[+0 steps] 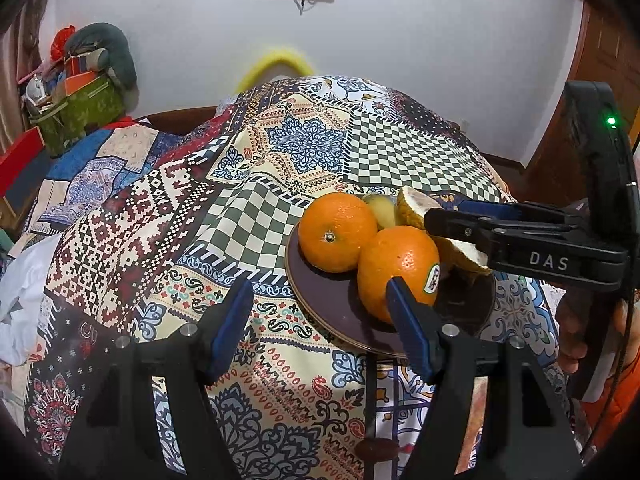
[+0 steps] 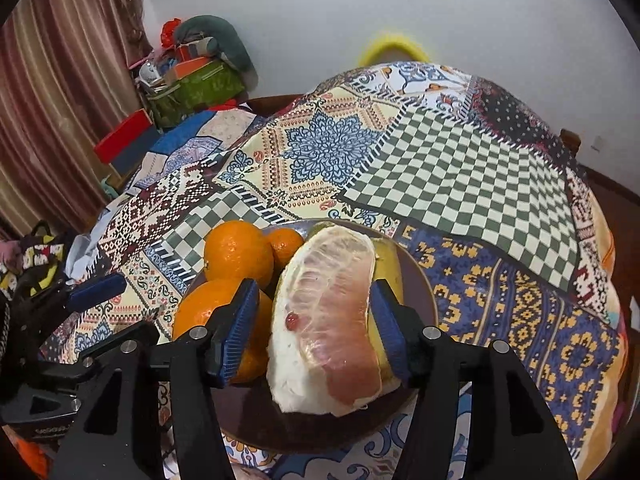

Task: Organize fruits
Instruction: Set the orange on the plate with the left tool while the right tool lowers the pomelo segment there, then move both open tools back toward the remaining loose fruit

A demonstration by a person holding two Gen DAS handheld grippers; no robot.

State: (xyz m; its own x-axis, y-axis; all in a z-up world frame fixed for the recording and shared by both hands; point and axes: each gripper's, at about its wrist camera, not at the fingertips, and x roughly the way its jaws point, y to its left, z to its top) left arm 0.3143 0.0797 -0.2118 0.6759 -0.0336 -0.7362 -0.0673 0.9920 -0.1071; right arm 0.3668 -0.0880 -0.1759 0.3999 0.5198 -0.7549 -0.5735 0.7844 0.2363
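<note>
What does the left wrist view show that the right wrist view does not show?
Only the left wrist view shows the sticker on the nearer orange and the whole right gripper from the side.

Only the right wrist view shows the pink flesh of the pomelo wedge between that gripper's fingers.

Both show the dark plate, the oranges and the patchwork cloth.

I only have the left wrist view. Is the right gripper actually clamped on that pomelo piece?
Observer: Not clamped. The pomelo wedge sits between the fingers of the right gripper, but there is a gap at the pad nearer the oranges.
Operator: Is it lifted?
Observer: Apparently not; its lower end looks to rest on the plate.
Operator: Any fruit hidden from me?
Observer: Yes, a small orange behind the big oranges.
</note>
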